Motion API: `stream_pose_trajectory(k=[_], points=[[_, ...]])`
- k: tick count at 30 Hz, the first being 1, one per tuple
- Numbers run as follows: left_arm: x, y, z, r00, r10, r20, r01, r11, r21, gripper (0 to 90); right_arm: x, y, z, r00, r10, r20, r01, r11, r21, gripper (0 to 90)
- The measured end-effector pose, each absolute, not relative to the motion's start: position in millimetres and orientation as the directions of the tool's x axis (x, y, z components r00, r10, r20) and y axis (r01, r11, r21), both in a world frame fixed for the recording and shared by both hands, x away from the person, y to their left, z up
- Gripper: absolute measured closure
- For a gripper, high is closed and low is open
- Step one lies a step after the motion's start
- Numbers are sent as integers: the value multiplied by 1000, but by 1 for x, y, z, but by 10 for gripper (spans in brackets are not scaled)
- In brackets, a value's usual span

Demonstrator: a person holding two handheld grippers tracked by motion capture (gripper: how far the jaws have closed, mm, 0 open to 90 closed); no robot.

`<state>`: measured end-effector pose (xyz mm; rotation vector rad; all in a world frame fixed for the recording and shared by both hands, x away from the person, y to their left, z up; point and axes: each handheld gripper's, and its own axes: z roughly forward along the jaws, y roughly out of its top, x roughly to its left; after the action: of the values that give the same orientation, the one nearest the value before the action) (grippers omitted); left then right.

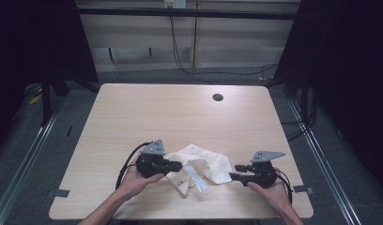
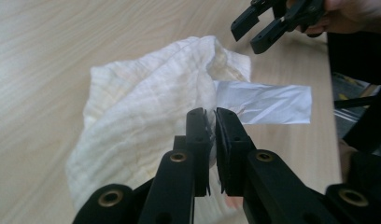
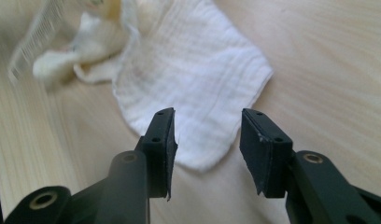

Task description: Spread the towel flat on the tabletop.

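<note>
A crumpled cream cloth [image 1: 213,164] [image 2: 132,121] [image 3: 193,70] lies near the table's front edge, between the two hands. A clear plastic strip [image 1: 195,178] [image 2: 268,105] lies against its front side. My left gripper [image 1: 180,165] [image 2: 212,119] is at the cloth's left edge, its jaws shut on a thin fold of the cloth. My right gripper [image 1: 234,172] [image 3: 207,126] stands open just off the cloth's right corner with nothing between its pads; it is also in the left gripper view [image 2: 251,30]. A small white and yellow lump [image 3: 93,28] beside the cloth is blurred.
The wooden table [image 1: 133,112] has a round cable hole [image 1: 218,97] at the back right. Cables [image 1: 180,61] run across the floor behind it. Dark frames stand on both sides of the table.
</note>
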<state>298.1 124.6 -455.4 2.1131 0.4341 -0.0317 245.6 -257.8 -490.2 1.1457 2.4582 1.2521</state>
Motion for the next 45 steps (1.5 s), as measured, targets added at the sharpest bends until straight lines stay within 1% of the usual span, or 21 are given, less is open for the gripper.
stream_pose_trajectory(k=[4, 7, 8, 9, 10, 11, 13, 17, 19, 21, 22, 24, 26, 31, 32, 35, 38, 41, 42, 43, 45], points=[[299, 139, -452, 929, 301, -216, 340, -460, 820, 847, 242, -259, -493, -709, 679, 190, 551, 365, 751, 581], [299, 147, -455, 923, 317, -218, 350, -454, 819, 846, 242, -257, -493, -710, 675, 198, 549, 356, 756, 565], [299, 152, -459, 916, 322, -240, 369, -439, 819, 847, 243, -256, -493, -711, 674, 200, 549, 355, 757, 562], [299, 155, -462, 915, 339, -218, 364, -464, 808, 847, 245, -251, -493, -720, 663, 204, 544, 358, 759, 589], [299, 155, -462, 915, 339, -218, 364, -464, 808, 847, 247, -248, -492, -732, 653, 192, 532, 374, 759, 595], [303, 161, -463, 904, 354, -240, 387, -437, 812, 847, 248, -245, -492, -740, 647, 182, 524, 385, 760, 611], [305, 163, -463, 903, 360, -236, 386, -435, 813, 848, 251, -241, -495, -758, 627, 178, 516, 411, 751, 625], [308, 167, -465, 895, 381, -232, 394, -436, 809, 848, 253, -239, -499, -760, 626, 173, 527, 438, 728, 581], [310, 169, -467, 893, 386, -231, 398, -439, 806, 848, 254, -242, -499, -755, 628, 188, 536, 428, 728, 568], [317, 174, -472, 873, 404, -275, 439, -399, 805, 849, 255, -242, -500, -761, 621, 188, 535, 438, 722, 556], [317, 174, -472, 873, 404, -275, 439, -399, 805, 850, 255, -242, -500, -761, 621, 188, 535, 438, 722, 556], [321, 174, -472, 865, 412, -287, 450, -381, 808, 852, 255, -240, -502, -763, 618, 189, 536, 440, 721, 524], [324, 173, -472, 865, 414, -283, 447, -382, 809, 852, 252, -238, -503, -787, 593, 170, 506, 463, 727, 500], [328, 180, -476, 850, 443, -284, 466, -383, 798, 852, 246, -237, -504, -816, 565, 121, 454, 497, 740, 500], [329, 183, -476, 848, 446, -288, 470, -379, 797, 852, 246, -238, -505, -818, 560, 128, 454, 493, 743, 510], [329, 185, -478, 849, 440, -292, 473, -387, 792, 853, 245, -240, -504, -815, 569, 110, 449, 500, 741, 585], [327, 182, -478, 854, 429, -294, 470, -391, 791, 852, 246, -239, -503, -799, 594, 93, 457, 499, 736, 689], [326, 179, -478, 865, 411, -289, 456, -404, 793, 852, 248, -241, -503, -784, 609, 116, 481, 479, 734, 802], [326, 179, -478, 865, 411, -289, 456, -404, 793, 852, 248, -241, -503, -784, 609, 116, 481, 479, 734, 802], [326, 180, -478, 861, 416, -293, 462, -398, 793, 852, 249, -242, -503, -779, 614, 128, 491, 471, 733, 854], [326, 182, -478, 861, 415, -295, 462, -395, 794, 852, 249, -243, -502, -775, 615, 143, 500, 459, 734, 874]])
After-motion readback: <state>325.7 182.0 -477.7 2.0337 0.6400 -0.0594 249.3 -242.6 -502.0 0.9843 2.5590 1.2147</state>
